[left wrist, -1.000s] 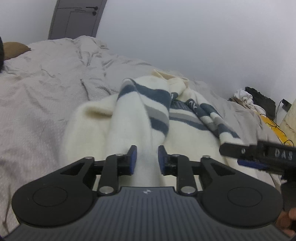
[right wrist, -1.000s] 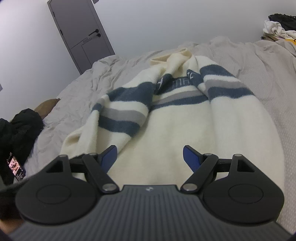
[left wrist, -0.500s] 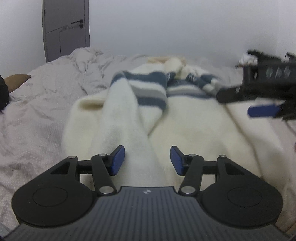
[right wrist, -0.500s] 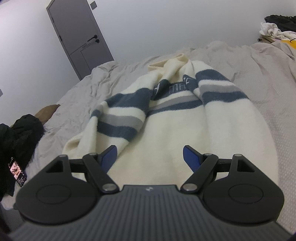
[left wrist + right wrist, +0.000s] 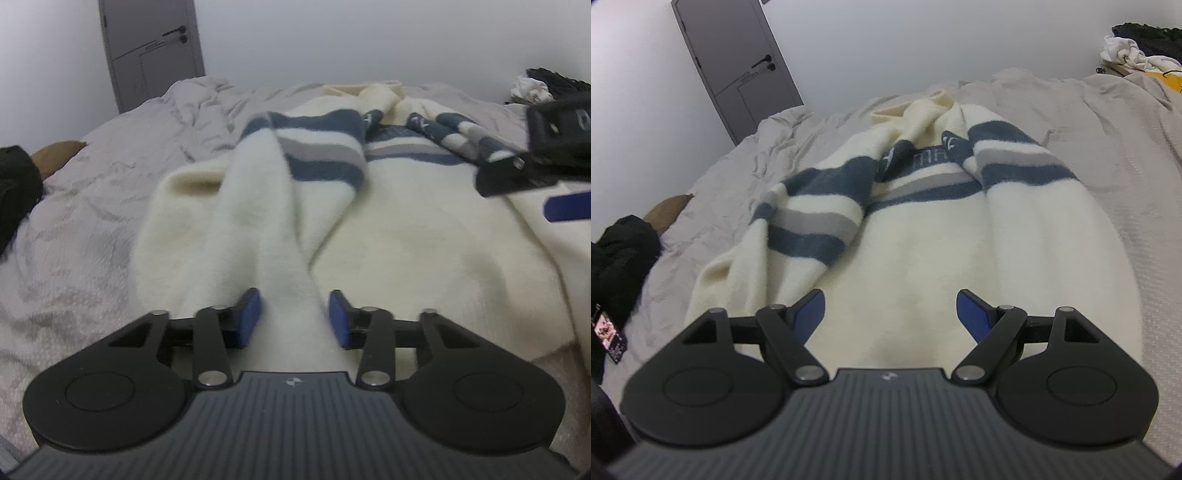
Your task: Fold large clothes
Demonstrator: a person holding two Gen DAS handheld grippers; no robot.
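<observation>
**Sleeve between closing pads, risk of a thin catch**

The cream sweater (image 5: pixel 923 266) with navy and grey stripes lies spread on the bed (image 5: pixel 1126 147), collar at the far end and hem toward the near edge. Its left sleeve (image 5: pixel 266 236) is folded inward and runs diagonally across the body toward the near side. In the left wrist view the end of that sleeve passes straight between the blue pads (image 5: pixel 248 318) of the left tool (image 5: pixel 291 319). The jaws have just been closing around it; the picture is soft with blur, so whether the pads actually press on the knit or stand just off it I cannot tell. The right tool (image 5: pixel 891 314) hovers over the near middle of the sweater, spread wide and holding nothing; it also shows at the right edge of the left view.

The likely trouble is in the grip. This fleecy knit is thick and springy, so a half-made pinch may catch only the top layer, and the sleeve would slide out once lifted. Closing too deep could also pick up the body panel beneath, dragging the sweater off square. A tug along the sleeve might undo the fold near the shoulder stripes. The loose bedcover could bunch too.
</observation>
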